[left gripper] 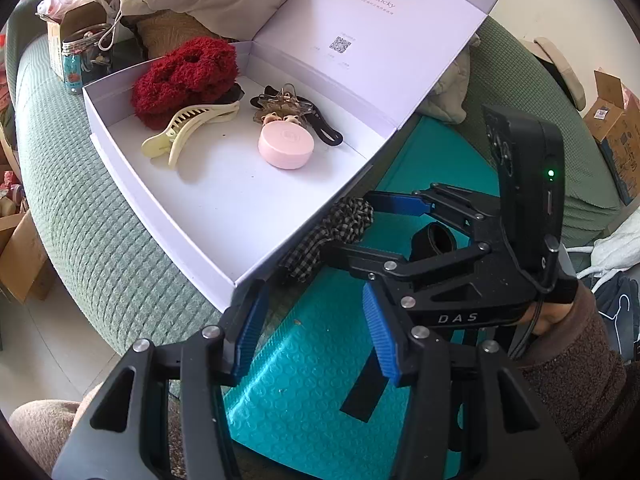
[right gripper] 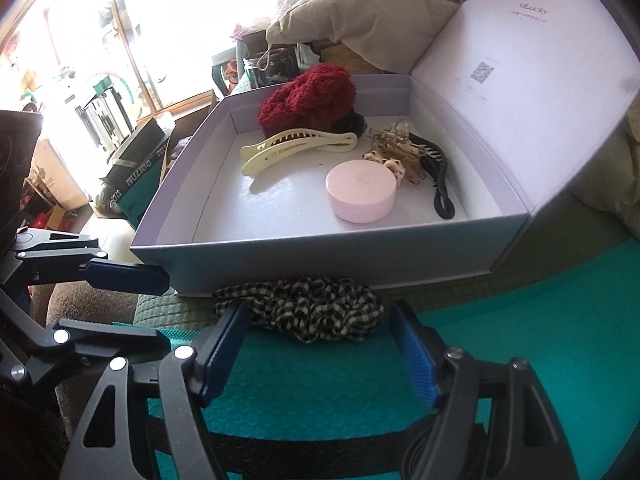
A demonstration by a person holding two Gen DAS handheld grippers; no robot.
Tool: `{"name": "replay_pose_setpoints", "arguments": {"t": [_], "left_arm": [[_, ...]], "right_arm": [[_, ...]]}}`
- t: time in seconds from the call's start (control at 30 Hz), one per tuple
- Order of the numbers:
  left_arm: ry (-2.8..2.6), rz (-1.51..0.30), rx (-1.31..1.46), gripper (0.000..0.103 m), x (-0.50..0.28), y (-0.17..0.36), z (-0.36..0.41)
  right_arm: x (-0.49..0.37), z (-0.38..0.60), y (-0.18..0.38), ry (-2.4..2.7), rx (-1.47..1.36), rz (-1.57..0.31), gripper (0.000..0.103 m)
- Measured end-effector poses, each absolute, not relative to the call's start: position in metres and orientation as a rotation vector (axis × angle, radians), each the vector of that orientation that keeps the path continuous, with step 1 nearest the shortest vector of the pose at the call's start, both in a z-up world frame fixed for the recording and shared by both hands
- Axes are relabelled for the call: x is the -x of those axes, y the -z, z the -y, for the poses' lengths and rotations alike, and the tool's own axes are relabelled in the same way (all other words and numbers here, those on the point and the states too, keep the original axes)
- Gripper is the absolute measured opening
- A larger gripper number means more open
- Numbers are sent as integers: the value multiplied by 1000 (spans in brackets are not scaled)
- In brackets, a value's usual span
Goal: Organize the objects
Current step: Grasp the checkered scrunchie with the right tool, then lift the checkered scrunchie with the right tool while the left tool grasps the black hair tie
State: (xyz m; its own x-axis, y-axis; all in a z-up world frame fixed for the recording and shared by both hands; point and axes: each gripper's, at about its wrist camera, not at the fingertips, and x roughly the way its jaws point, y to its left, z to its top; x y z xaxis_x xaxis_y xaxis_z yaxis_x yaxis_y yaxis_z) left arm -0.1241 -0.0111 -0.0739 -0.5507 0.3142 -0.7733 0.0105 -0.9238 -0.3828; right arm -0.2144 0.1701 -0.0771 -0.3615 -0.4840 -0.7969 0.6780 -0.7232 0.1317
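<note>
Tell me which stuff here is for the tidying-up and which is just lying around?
For tidying: white box, red scrunchie, cream hair clip, pink round case, black clip, checked scrunchie, black band, right gripper.

Lying around: beige coat, jar, cardboard boxes.

Black-and-white checked scrunchie (right gripper: 308, 312), red scrunchie (right gripper: 308, 98), pink case (right gripper: 360, 190).

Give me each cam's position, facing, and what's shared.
Left wrist: on the left gripper, looking across the teal mat at the open box; right gripper and sleeved hand show.
Right wrist: on the right gripper, low, facing the box wall, checked scrunchie between its open fingers; left gripper finger shows.
Shared: box, pink case, checked scrunchie.
</note>
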Motion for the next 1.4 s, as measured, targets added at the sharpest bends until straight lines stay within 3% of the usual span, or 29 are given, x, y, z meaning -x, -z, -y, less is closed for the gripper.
{"name": "replay_pose_setpoints", "arguments": {"t": [0.1,0.2,0.23,0.37,0.4,0.67,0.77,1.33,1.4], "left_arm": [[-2568,529,1391,47,126,75,11],[-2568,531,1394,47,126,75,10],[-2570,529,1395,47,126,75,10],[-2579,523,1401,48,127,75,9],[-2580,522,1403,48,127,75,8],[-2584,502,1406,49,121,75,0],[-2587,482,1397,49,118,73,-4],[-2384,295,1347,53,162,89,-95],[-2371,257,1338,57,170,93,-109]], "right_arm": [[224,-169,84,2060,-1149,-272,82],[225,-168,86,2034,-1111,-264,81],[226,-167,86,2022,-1108,-252,68],[218,-165,83,2027,-1078,-278,56],[216,-167,81,2036,-1069,-276,47],[180,-182,76,2075,-1084,-246,39],[161,-193,75,2091,-1099,-217,27],[77,-301,73,2453,-1318,-53,27],[72,-314,72,2507,-1338,-39,27]]}}
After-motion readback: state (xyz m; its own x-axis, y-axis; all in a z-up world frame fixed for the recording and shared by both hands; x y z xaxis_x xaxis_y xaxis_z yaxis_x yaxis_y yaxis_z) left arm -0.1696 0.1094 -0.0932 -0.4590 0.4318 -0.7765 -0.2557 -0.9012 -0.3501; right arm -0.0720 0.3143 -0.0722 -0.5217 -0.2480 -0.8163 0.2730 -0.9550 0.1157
